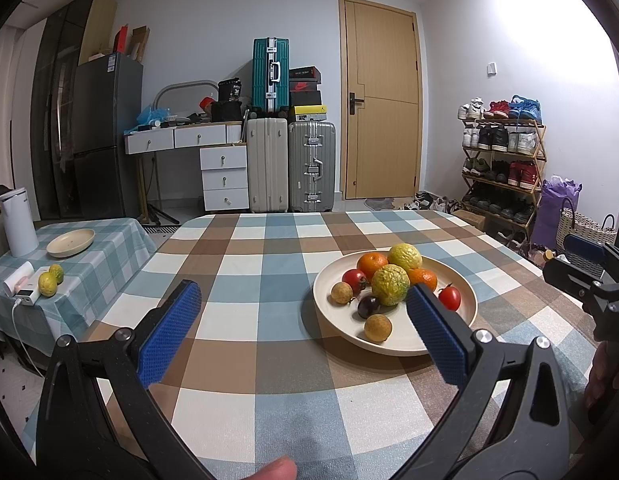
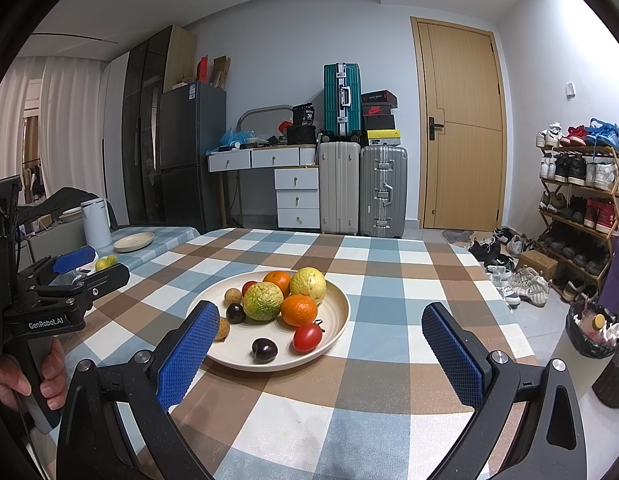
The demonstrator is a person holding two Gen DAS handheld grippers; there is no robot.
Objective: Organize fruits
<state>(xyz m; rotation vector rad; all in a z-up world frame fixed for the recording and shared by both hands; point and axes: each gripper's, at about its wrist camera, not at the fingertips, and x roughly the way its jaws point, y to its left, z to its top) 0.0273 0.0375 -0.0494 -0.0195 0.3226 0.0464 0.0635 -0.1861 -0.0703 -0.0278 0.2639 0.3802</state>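
Note:
A cream plate (image 1: 465,312) (image 2: 337,320) on the checkered table holds several fruits: two yellow-green citrus (image 1: 390,285) (image 2: 263,301), two oranges (image 2: 298,310), red tomatoes (image 1: 450,297) (image 2: 307,338), dark plums (image 2: 264,350) and small brown longans (image 1: 378,327). My left gripper (image 1: 305,320) is open and empty, above the table just left of the plate. My right gripper (image 2: 321,340) is open and empty, with the plate's near right part between its fingers. An empty cream plate (image 1: 70,242) (image 2: 133,241) and two green-yellow fruits (image 1: 46,284) lie on the side table at left.
A white kettle (image 1: 17,222) and a power bank (image 1: 25,298) stand on the side table. Suitcases, a drawer desk, a fridge and a wooden door are behind the table. A shoe rack (image 2: 577,208) and a bin (image 2: 597,332) are at right.

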